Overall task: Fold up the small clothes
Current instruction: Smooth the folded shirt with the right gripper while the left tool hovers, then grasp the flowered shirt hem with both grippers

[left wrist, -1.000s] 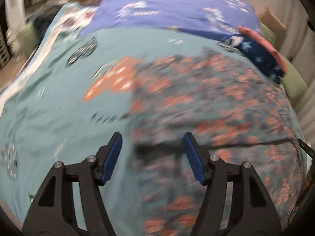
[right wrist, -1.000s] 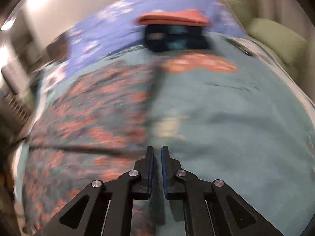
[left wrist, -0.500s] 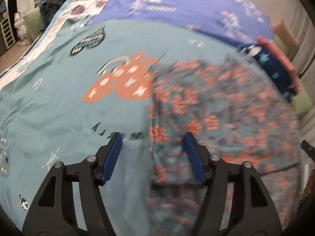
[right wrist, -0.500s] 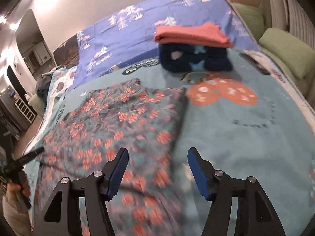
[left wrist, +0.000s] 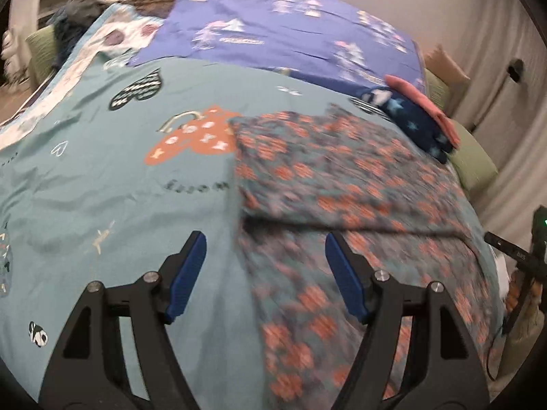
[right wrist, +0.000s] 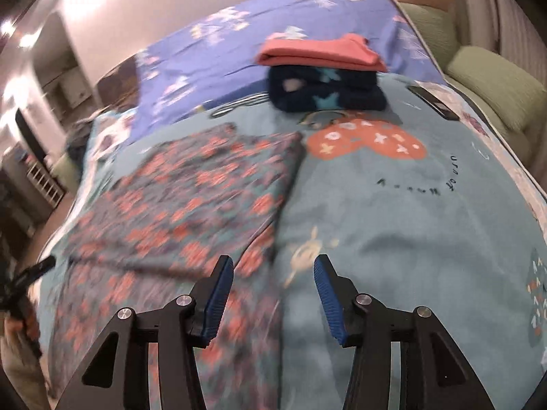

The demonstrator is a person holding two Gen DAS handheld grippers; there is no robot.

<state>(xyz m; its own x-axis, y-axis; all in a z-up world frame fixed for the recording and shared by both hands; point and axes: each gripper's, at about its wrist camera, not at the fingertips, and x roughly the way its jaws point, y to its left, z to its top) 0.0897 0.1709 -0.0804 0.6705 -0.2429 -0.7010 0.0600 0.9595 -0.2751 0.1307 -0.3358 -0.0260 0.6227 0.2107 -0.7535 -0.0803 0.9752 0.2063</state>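
Note:
A teal garment with red flowers (left wrist: 342,184) lies on the teal bedspread (left wrist: 102,177), its far part folded over the near part, with a fold edge across it. It also shows in the right wrist view (right wrist: 191,205). My left gripper (left wrist: 265,275) is open and empty, held above the garment's left edge. My right gripper (right wrist: 273,290) is open and empty, held above the garment's right edge.
A folded red garment (right wrist: 321,53) lies on a folded navy star-print one (right wrist: 324,90) at the far end of the bed. A dark phone-like slab (right wrist: 432,102) lies near the bed's right edge. Green cushions (right wrist: 495,89) lie beside the bed. A blue sheet (left wrist: 273,34) covers the head end.
My right gripper was shut a second ago and has opened, letting go of the flowered garment. Both grippers have pulled back from it. The folded part now lies flat.

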